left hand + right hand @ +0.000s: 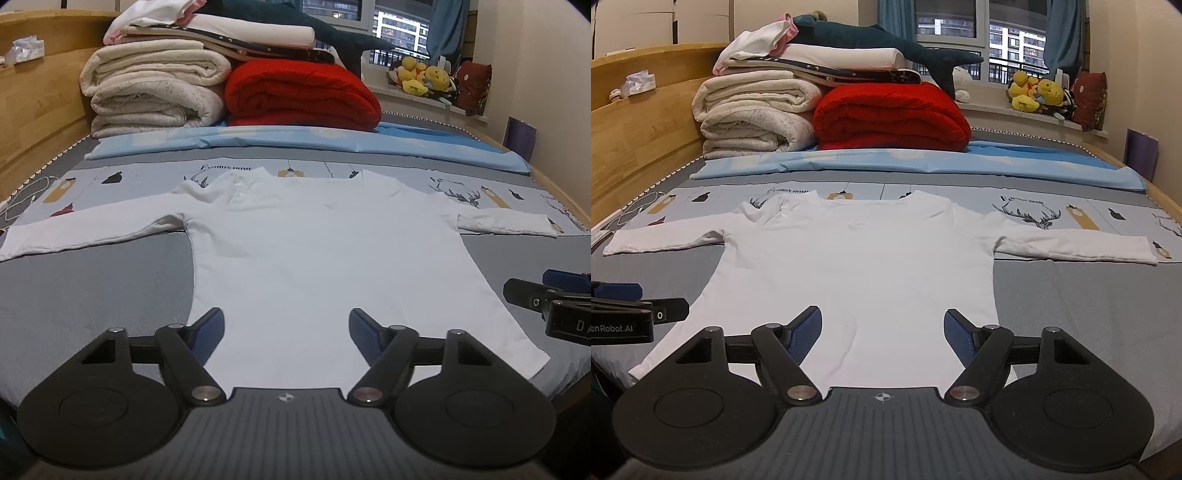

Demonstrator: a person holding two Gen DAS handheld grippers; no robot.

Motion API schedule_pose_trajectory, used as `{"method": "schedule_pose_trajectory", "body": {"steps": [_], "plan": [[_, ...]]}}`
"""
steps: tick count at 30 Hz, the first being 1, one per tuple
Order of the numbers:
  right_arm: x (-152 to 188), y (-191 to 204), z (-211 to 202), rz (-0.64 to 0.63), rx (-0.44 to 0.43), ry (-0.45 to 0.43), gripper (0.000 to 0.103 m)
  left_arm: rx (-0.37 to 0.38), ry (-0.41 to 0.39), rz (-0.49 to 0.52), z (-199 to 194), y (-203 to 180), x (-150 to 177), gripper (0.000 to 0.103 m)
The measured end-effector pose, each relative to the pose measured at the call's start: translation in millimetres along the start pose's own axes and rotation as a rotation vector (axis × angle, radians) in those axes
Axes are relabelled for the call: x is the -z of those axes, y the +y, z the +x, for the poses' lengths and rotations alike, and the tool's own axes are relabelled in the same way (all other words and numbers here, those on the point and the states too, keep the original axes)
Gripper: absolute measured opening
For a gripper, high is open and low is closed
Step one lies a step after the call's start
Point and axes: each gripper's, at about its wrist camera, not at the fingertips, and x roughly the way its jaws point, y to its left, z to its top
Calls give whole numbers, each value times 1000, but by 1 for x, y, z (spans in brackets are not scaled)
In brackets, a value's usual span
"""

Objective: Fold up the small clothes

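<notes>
A white long-sleeved shirt [314,251] lies flat on a bed [92,280], neckline toward twelve o'clock, hem toward six, and one sleeve stretched out to nine and the other to three.

In the left wrist view, the left tongs [286,330] hang low over the hem at six o'clock, their blue-padded fingers [208,328] spread wide apart and gripping nothing. The right tongs [546,291] show at the three o'clock edge of that view, beside the shirt's lower corner.

In the right wrist view, the right tongs [882,330] are likewise spread wide and empty above the hem.

At twelve o'clock, beyond a light blue sheet [923,158], sit a folded red blanket [890,114] and a stack of cream blankets [753,114]. Yellow plush toys [1034,94] rest on the windowsill at one o'clock.
</notes>
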Motion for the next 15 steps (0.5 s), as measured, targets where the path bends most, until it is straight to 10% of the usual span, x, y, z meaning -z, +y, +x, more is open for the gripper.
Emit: {"method": "schedule_pose_trajectory", "body": {"steps": [7, 15], "plan": [[-2, -5, 3, 18, 18, -8, 43, 32, -18, 22, -3, 16, -16, 28], [-1, -62, 21, 157, 181, 86, 41, -2, 137, -4, 41, 89, -35, 27]]}}
